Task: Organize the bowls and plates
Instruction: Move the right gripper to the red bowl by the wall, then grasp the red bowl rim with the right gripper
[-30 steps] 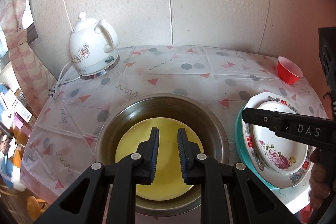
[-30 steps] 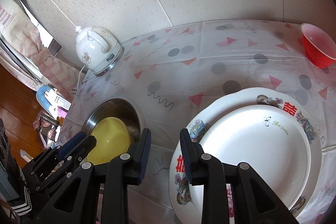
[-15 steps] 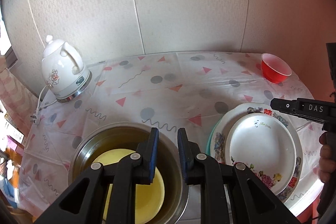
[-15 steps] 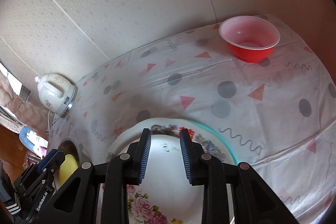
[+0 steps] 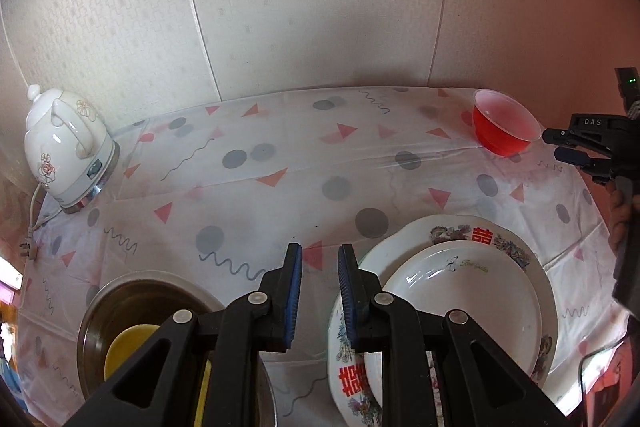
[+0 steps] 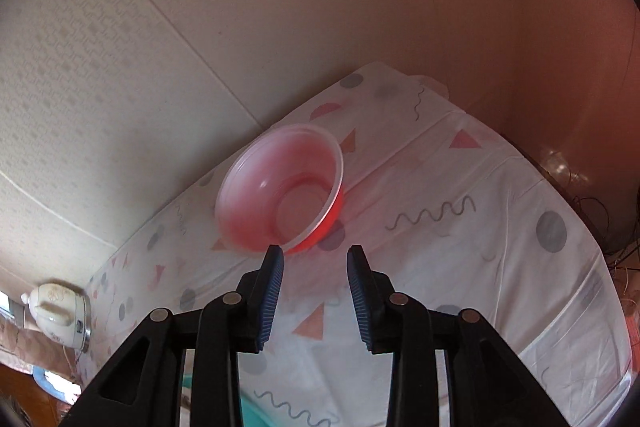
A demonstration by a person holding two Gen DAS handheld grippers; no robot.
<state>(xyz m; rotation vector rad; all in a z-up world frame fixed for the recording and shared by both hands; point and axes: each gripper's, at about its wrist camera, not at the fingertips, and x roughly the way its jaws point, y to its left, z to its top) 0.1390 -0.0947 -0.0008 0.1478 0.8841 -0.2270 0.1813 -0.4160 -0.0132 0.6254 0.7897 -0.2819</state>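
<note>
— Where's the red bowl [image 6: 282, 189]?

— Far corner of the bench [image 5: 304, 155], upright on the patterned cloth, close to the wall. The right gripper [image 6: 315, 257] is right up against it: the tip of one of its fingers [image 6: 273, 267] sits at the bowl's near rim, though I can't tell whether it touches. The fingers are parting as I look, a moderate gap, nothing between them but cloth.

— And the left one?

— The left gripper [image 5: 319, 255] hangs over the near part of the bench, its blue-padded fingers drawn in to a narrow slot, holding nothing. It's between the metal basin [image 5: 120, 291] on one side and the stack of plates on the other.

— What's in the stack?

— A plain white plate [image 5: 472, 291] lying in a larger floral plate [image 5: 492, 235] with red characters on its rim. From the other camera a sliver of teal rim [image 6: 256, 409] shows low down; what it belongs to I can't make out.

— The basin?

— A yellow dish [image 5: 124, 347] lies inside it, partly hidden by the gripper's body.

— Anything else?

— A white ceramic kettle [image 5: 66, 151] with a flower print, back by the wall at the far left, its cord and plug [image 5: 28, 249] trailing off the edge. And a hand [image 5: 618, 223] at the right, on the handle of the right gripper.
</note>
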